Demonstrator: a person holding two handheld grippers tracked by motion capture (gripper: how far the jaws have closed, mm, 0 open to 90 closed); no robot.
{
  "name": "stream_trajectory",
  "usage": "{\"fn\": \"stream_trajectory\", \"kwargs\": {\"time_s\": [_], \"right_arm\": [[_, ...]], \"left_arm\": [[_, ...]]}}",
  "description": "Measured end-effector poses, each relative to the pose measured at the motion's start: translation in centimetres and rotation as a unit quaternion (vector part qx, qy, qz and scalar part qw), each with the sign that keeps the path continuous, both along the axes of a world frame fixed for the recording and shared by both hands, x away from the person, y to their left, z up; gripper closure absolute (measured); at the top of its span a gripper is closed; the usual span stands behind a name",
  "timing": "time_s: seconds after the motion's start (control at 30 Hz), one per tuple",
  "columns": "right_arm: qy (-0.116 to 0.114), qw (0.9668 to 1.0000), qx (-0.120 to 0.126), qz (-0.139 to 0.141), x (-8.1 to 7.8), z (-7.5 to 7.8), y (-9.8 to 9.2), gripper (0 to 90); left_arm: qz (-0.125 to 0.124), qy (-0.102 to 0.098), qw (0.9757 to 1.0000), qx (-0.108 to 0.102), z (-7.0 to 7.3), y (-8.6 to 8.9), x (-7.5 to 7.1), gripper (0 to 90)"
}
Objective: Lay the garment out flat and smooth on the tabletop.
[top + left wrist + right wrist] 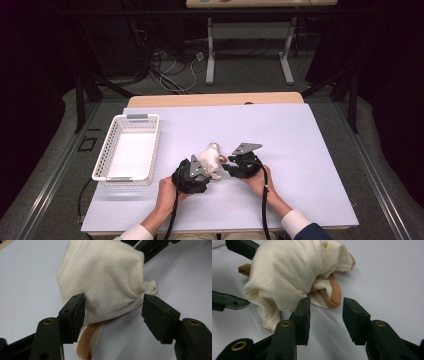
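A bunched cream cloth with tan edging [212,157] lies on the white table cover, between my two grippers. In the left gripper view the cloth [102,272] bulges between the jaws of my left gripper [113,302]; the fingertips [75,307] touch its sides but the pads stand wide apart. My left gripper [210,170] reaches it from the near left. My right gripper [325,306] is open just short of a tan-edged fold of the cloth [284,272], with nothing between its pads. It comes in from the right [226,167].
A white mesh basket [150,145] stands at the table's left side with nothing in it. The white table cover [300,150] stretches out to the right and behind the cloth. A wooden strip runs along the far edge [215,99].
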State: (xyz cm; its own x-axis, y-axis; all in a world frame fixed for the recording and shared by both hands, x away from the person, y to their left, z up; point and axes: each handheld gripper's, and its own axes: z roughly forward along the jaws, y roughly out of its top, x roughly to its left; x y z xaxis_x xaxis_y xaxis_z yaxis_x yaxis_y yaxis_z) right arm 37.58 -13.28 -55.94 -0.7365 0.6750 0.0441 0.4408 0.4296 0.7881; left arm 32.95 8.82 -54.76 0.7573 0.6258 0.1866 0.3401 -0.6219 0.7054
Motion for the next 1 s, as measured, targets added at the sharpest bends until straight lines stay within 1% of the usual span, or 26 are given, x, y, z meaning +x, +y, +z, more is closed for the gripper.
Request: {"fn": "stream_trajectory", "kwargs": {"time_s": [0.1,0.17,0.2,0.23,0.27,0.3,0.33,0.37,0.4,0.43,0.47,0.5,0.57,0.67,0.7,0.77,0.8,0.87,0.9,0.93,0.97,1.0], "right_arm": [[0.002,1.0,-0.005,-0.003,0.4,-0.2,0.3,57.2],[0.004,0.9999,-0.006,-0.014,0.6,-0.2,0.4,57.1],[0.005,0.9999,-0.005,-0.012,0.7,-0.3,0.5,57.1],[0.008,0.9998,-0.008,-0.014,0.9,-0.5,0.6,57.7],[0.008,0.9998,-0.01,-0.013,1.0,-0.7,0.6,59.3],[0.009,0.9998,-0.014,-0.01,1.1,-0.9,0.7,62.0],[0.006,0.9999,-0.014,-0.008,1.2,-0.8,0.7,65.4],[0.008,0.9998,-0.013,-0.009,1.2,-0.8,0.8,68.0],[0.012,0.9998,-0.012,-0.008,1.2,-0.8,0.7,70.1],[0.015,0.9998,-0.011,-0.009,1.3,-0.8,0.8,75.0],[0.011,0.9998,-0.013,-0.009,1.3,-0.8,0.8,76.5],[0.012,0.9998,-0.012,-0.008,1.2,-0.8,0.8,79.8],[0.013,0.9998,-0.016,-0.009,1.2,-0.7,0.8,84.2],[0.01,0.9999,-0.013,-0.002,1.1,-0.7,0.9,86.4],[0.012,0.9998,-0.014,-0.003,0.9,-0.6,0.9,86.6],[0.009,0.9999,-0.014,0.003,0.8,-0.4,0.8,86.9],[0.006,0.9998,-0.016,0.005,0.8,-0.3,0.7,86.9],[0.011,0.9999,-0.013,0.003,0.5,0.0,0.6,87.0],[0.006,0.9999,-0.013,0.006,0.5,0.2,0.5,87.0],[0.008,0.9999,-0.011,0.006,0.3,0.3,0.4,87.0],[0.006,0.9999,-0.012,0.006,0.3,0.5,0.3,87.0],[0.003,0.9999,-0.01,0.008,0.2,0.6,0.2,87.0]], "left_arm": [[0.002,0.0,1.0,-0.006,-0.1,0.2,0.2,42.7],[0.004,0.001,0.9999,-0.01,-0.2,0.3,0.4,46.0],[0.004,0.005,0.9999,-0.012,-0.3,0.3,0.5,47.9],[0.005,0.003,0.9999,-0.014,-0.3,0.3,0.5,50.9],[0.007,0.002,0.9999,-0.016,-0.4,0.4,0.6,52.7],[0.006,0.002,0.9998,-0.017,-0.4,0.5,0.7,57.9],[0.006,0.001,0.9998,-0.017,-0.4,0.6,0.7,62.4],[0.006,0.001,0.9998,-0.018,-0.5,0.7,0.8,65.7],[0.009,0.0,0.9997,-0.025,-0.6,0.8,0.9,70.5],[0.008,0.001,0.9996,-0.028,-0.6,0.9,1.0,74.8],[0.008,0.005,0.9995,-0.029,-0.7,0.9,1.1,76.7],[0.007,0.007,0.9995,-0.031,-0.7,1.0,1.1,80.1],[0.005,0.008,0.9995,-0.031,-0.7,0.9,1.1,84.0],[0.001,0.006,0.9995,-0.031,-0.4,1.1,1.0,86.1],[0.004,0.004,0.9995,-0.033,-0.3,1.1,1.0,86.1],[0.007,0.002,0.9988,-0.048,-0.1,1.4,0.9,86.1],[0.007,0.0,0.9988,-0.049,0.0,1.5,0.8,86.2],[0.011,-0.005,0.9985,-0.054,0.4,1.9,0.8,86.2],[0.015,-0.007,0.9982,-0.057,0.6,2.1,0.8,86.2],[0.018,-0.007,0.998,-0.06,0.7,2.3,0.8,86.2],[0.024,-0.011,0.998,-0.057,0.8,2.5,0.9,86.1],[0.028,-0.01,0.9979,-0.057,0.9,2.8,1.0,86.1]]}}
